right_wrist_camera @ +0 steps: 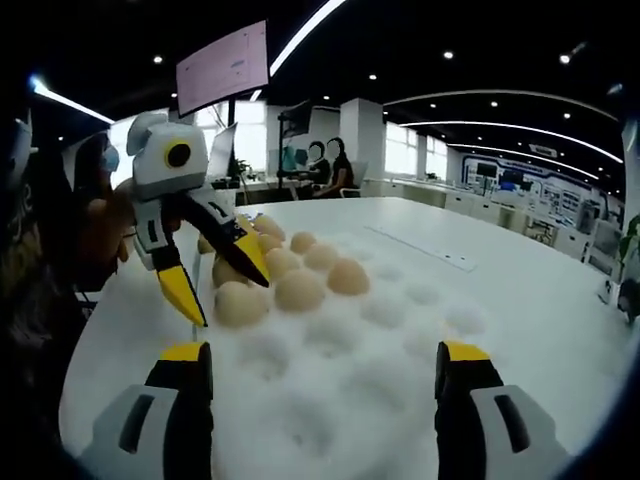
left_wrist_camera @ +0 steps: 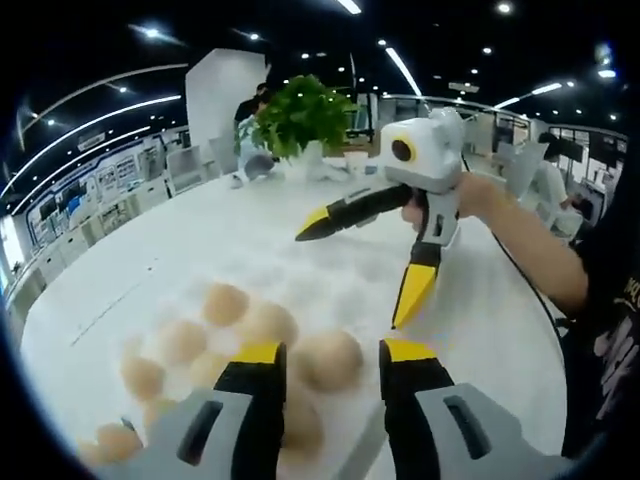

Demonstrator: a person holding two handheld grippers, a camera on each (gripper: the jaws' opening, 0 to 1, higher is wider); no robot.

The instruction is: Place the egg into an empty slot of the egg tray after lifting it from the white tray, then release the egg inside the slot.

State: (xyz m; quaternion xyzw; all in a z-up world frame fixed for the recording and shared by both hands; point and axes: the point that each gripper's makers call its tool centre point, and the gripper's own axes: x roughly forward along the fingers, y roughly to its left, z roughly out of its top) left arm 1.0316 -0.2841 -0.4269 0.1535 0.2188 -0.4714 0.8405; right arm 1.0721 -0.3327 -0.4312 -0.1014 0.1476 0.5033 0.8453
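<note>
A white moulded egg tray (right_wrist_camera: 400, 330) lies on the white table, with several tan eggs in its far-left slots and bare dimples nearer me. My left gripper (left_wrist_camera: 333, 348) is open, its yellow-tipped jaws on either side of one egg (left_wrist_camera: 325, 362) that rests in a slot. The right gripper view shows the left gripper (right_wrist_camera: 230, 300) straddling that egg (right_wrist_camera: 240, 305) at the front of the egg group. My right gripper (right_wrist_camera: 322, 350) is wide open above bare slots, holding nothing. It hangs over the tray as the right gripper (left_wrist_camera: 350, 280), held by a hand.
The person's arm (left_wrist_camera: 530, 250) reaches in from the right, with a cable trailing off the gripper. A potted plant (left_wrist_camera: 300, 115) stands at the table's far edge. People sit at desks (right_wrist_camera: 325, 165) behind. The table's curved rim (left_wrist_camera: 60, 300) runs to the left.
</note>
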